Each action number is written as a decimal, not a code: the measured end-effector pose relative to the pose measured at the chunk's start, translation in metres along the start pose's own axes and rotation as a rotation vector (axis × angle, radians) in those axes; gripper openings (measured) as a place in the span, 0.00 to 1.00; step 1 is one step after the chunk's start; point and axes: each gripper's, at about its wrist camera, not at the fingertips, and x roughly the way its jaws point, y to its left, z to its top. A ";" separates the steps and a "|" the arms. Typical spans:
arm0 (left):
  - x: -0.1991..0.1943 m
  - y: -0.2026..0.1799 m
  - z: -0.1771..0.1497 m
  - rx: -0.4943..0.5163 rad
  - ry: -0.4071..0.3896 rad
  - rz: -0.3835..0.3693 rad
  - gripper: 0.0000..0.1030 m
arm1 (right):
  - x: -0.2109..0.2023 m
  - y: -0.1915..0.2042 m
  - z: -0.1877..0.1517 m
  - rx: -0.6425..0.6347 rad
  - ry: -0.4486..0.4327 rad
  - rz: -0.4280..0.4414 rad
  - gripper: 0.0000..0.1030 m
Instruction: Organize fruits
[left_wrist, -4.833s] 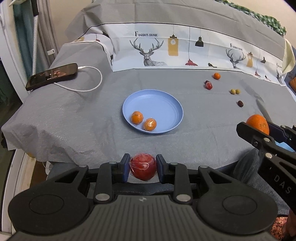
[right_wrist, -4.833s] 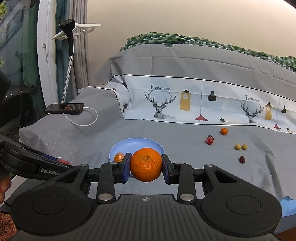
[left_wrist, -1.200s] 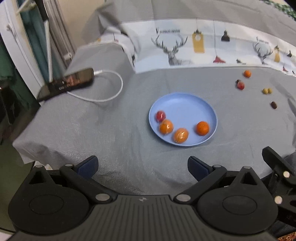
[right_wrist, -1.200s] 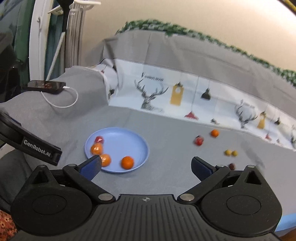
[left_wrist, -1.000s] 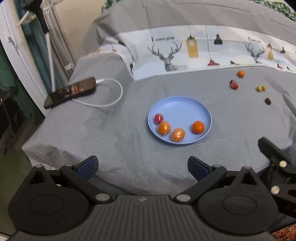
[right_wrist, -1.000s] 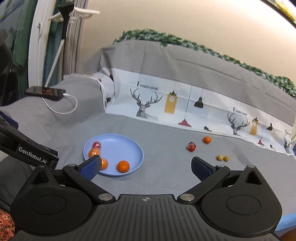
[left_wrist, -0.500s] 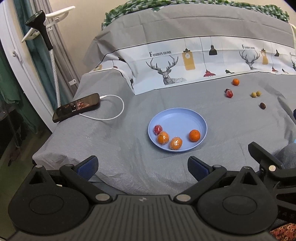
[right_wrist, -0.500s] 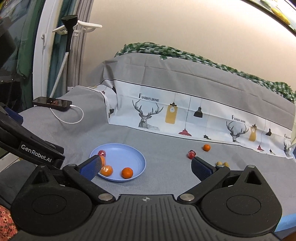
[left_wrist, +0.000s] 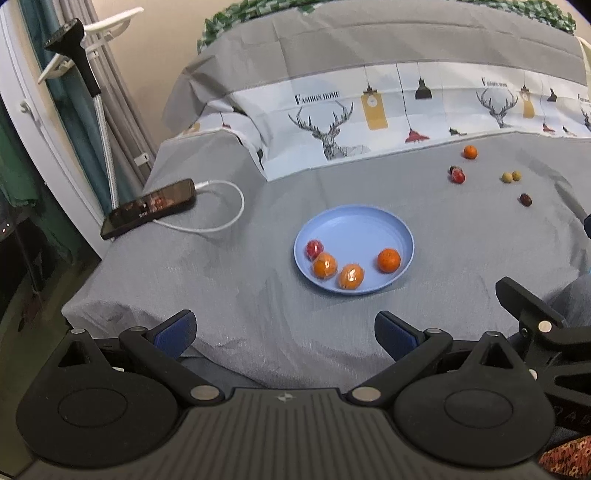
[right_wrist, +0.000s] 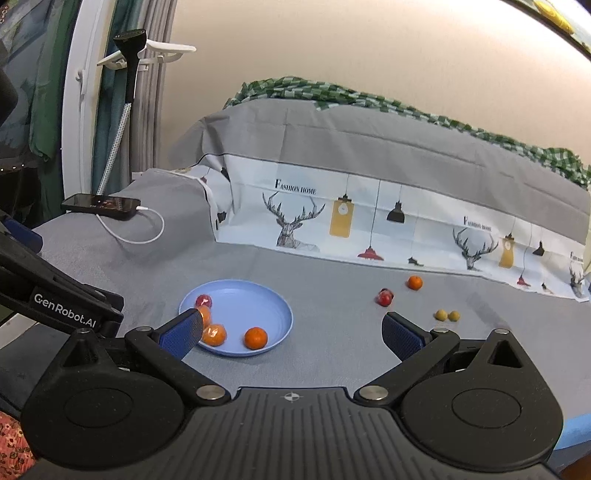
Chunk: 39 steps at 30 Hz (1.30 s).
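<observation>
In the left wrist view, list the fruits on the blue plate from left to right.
Red fruit → wrapped orange fruit → second wrapped orange fruit → bare orange.

Bare cloth (left_wrist: 258, 295) before plate (left_wrist: 369, 225) — phone (left_wrist: 149, 206) far left.

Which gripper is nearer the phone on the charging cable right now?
Left. The phone lies ahead and to the left of the left gripper. The right gripper sits further right, with the left gripper's body between it and the phone.
</observation>
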 end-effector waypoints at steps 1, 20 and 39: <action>0.003 -0.001 0.000 0.002 0.011 -0.001 1.00 | 0.002 0.000 -0.001 0.004 0.009 0.004 0.99; 0.082 -0.038 0.041 0.018 0.190 -0.040 1.00 | 0.073 -0.085 -0.027 0.381 0.197 -0.134 0.99; 0.260 -0.198 0.195 0.045 0.103 -0.210 1.00 | 0.302 -0.254 -0.027 0.449 0.225 -0.459 0.99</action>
